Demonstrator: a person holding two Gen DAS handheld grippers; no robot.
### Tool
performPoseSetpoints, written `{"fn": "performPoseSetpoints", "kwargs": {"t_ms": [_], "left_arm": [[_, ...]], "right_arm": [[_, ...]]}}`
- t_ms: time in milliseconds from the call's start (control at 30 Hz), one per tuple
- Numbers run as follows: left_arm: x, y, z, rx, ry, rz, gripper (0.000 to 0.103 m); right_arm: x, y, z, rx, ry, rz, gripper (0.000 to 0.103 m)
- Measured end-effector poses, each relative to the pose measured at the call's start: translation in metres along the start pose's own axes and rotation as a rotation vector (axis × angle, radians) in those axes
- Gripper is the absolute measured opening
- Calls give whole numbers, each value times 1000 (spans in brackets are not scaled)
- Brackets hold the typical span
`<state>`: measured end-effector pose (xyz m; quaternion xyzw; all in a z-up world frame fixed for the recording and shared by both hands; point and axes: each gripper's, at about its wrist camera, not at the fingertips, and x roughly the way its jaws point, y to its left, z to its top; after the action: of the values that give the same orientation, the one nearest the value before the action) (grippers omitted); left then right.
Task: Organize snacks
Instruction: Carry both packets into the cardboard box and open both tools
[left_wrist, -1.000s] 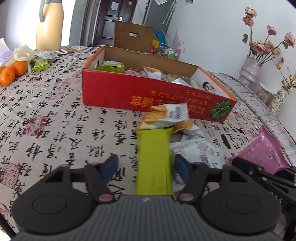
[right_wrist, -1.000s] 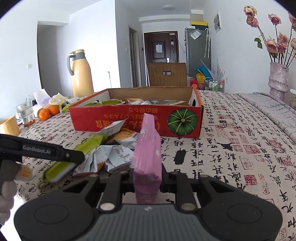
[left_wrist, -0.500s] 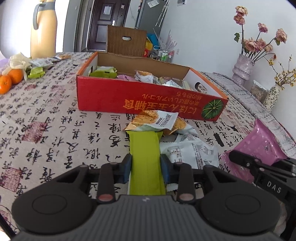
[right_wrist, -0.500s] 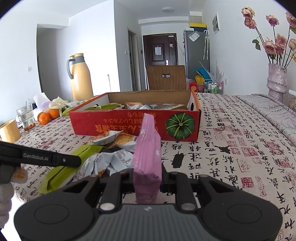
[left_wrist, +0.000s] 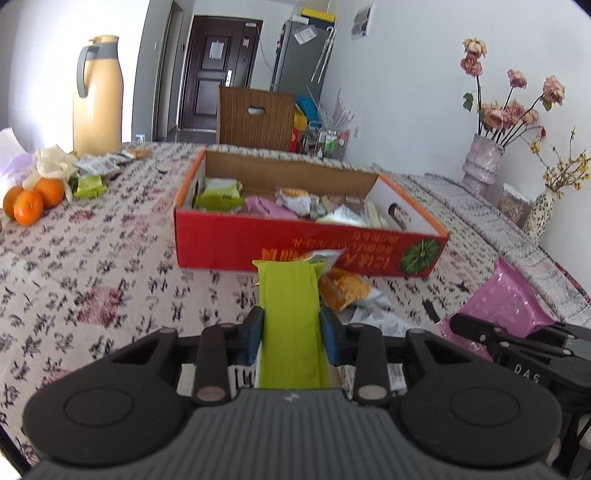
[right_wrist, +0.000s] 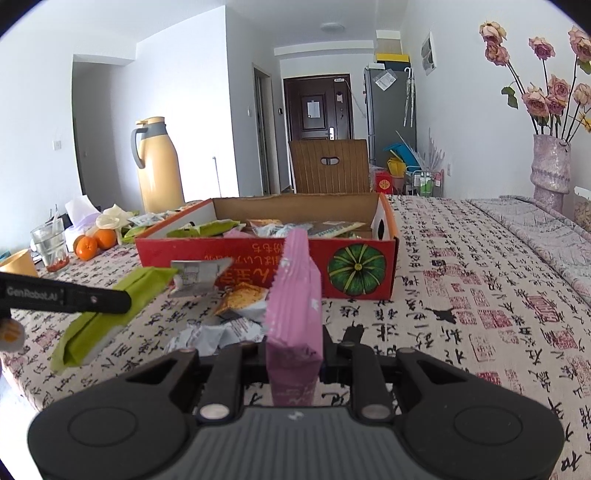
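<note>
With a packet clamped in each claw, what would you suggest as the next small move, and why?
Probably carry the green packet forward over the near wall of the red box and let go inside. The left claw is shut on it, lifted off the tablecloth, and the open box lies straight ahead, already holding similar snacks. The right claw, shut on the pink packet, could follow.

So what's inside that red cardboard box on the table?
The red box holds loose snack packets: green ones at the left, a pink one, pale wrappers beside them. Its front wall hides whatever lies lower down.
</note>
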<state>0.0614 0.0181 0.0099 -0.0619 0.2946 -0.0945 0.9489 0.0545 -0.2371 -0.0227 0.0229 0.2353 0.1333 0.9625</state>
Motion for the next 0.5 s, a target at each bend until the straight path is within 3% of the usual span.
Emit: {"fn": "performPoseSetpoints", "kwargs": {"t_ms": [500], "left_arm": [[8,-4,53,15,-106,14,34]], "right_arm": [[32,-3,42,3,-52,-14,19]]}}
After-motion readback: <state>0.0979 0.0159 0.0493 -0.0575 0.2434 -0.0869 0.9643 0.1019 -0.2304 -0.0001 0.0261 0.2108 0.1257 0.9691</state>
